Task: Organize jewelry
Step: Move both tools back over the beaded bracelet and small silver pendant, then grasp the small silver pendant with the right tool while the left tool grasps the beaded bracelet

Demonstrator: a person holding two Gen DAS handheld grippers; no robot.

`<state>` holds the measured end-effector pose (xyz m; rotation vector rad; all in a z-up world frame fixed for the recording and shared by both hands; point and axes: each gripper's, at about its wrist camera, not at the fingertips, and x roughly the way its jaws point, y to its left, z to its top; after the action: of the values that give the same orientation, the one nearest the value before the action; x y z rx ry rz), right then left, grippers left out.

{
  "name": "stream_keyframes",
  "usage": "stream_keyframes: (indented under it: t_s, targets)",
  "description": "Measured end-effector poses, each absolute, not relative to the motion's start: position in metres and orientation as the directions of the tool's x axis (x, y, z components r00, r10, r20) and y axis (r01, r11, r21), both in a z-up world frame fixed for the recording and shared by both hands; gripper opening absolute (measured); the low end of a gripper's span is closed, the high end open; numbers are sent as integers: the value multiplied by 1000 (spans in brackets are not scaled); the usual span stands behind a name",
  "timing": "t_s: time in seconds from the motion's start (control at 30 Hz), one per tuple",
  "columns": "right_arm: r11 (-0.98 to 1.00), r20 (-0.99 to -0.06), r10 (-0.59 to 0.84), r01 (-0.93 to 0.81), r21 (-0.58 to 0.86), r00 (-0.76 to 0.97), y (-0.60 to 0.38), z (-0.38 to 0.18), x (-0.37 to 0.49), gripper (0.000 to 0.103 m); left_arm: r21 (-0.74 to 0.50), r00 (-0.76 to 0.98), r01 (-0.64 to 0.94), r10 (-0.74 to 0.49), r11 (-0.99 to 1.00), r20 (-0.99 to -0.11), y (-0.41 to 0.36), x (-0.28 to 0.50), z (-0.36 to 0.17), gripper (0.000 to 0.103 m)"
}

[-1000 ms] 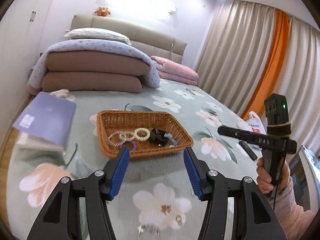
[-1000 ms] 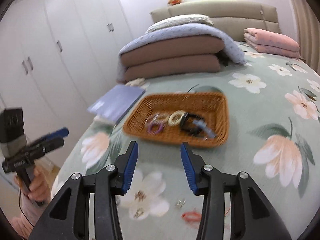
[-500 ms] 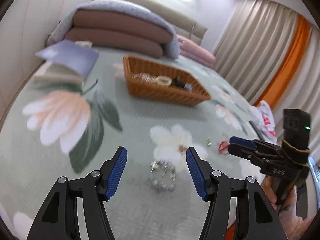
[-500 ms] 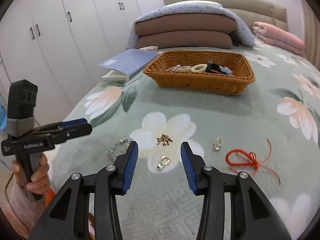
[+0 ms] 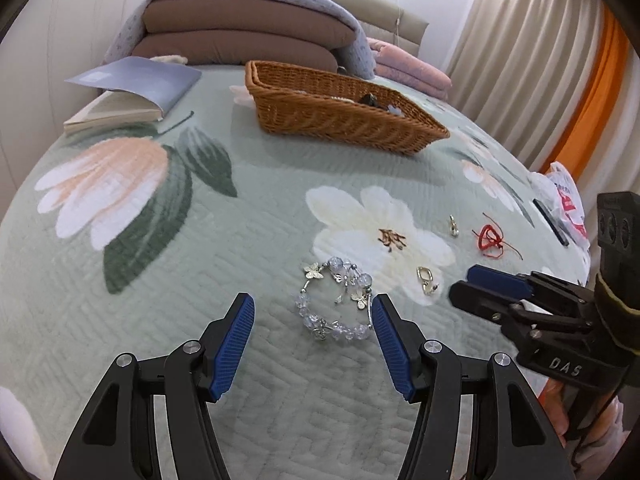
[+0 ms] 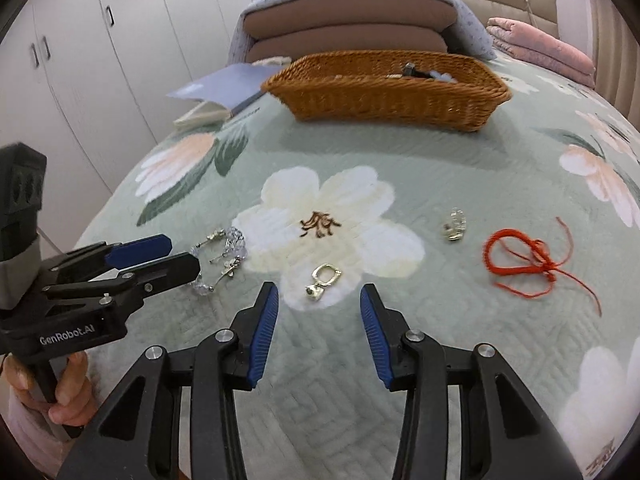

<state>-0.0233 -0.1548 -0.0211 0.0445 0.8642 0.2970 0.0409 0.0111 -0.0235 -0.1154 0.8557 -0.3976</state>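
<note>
Left wrist view: your left gripper [image 5: 313,334] points down at the quilt [image 5: 168,280]. Its jaws stand apart and are closing, with no pad pressing on anything. The beaded bracelet [image 5: 335,300] with butterfly charms lies flat on the quilt just ahead of the blue pads [image 5: 234,344], nearer the right-hand one, which its edge nearly meets; whether they touch you cannot tell. At about 2 o'clock from the bracelet lies a small gold earring [image 5: 426,280] on the white printed flower. Further out the same way lie a silver earring [image 5: 453,226] and a red cord [image 5: 491,239]. At 12 o'clock, well apart, sits the wicker basket [image 5: 340,118], dark items showing over its rim. At 10 o'clock lies an open book [image 5: 132,92]. Your right gripper [image 5: 480,288] enters from 3 o'clock, tips close to the gold earring.

Right wrist view: your right gripper [image 6: 318,320] also has its jaws apart and closing, gripping nothing. The gold earring [image 6: 324,280] lies on the quilt [image 6: 440,340] just ahead of the gap between the pads. The silver earring [image 6: 455,226] lies at 1 o'clock, the red cord [image 6: 532,266] at 2 o'clock. The bracelet [image 6: 226,256] is at 10 o'clock, partly hidden by your left gripper [image 6: 160,256]. Your hand [image 6: 60,392] grips its handle. The basket [image 6: 384,88] sits at 12 o'clock, the book [image 6: 220,92] beside it.
</note>
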Motion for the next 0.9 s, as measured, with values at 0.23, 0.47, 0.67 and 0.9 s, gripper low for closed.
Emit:
stream_keyframes:
  t_s: [0.23, 0.47, 0.67, 0.9]
  targets:
    - [970, -750, 216, -225, 91, 626, -146, -28, -18, 29, -214, 581, 286, -347, 934, -737, 6, 44, -32, 45]
    - [972, -749, 163, -236, 10, 642, -141, -28, -21, 14, -196, 581, 287, -334, 937, -742, 3, 47, -33, 45]
    - [968, -751, 196, -245, 46, 631, -152, -22, -31, 13, -147, 577, 316, -313, 937, -755, -7, 46, -32, 26]
    - [961, -725, 261, -243, 133, 638, -169, 0, -40, 13, -200, 553, 380, -395, 903, -733, -10, 38, -27, 9]
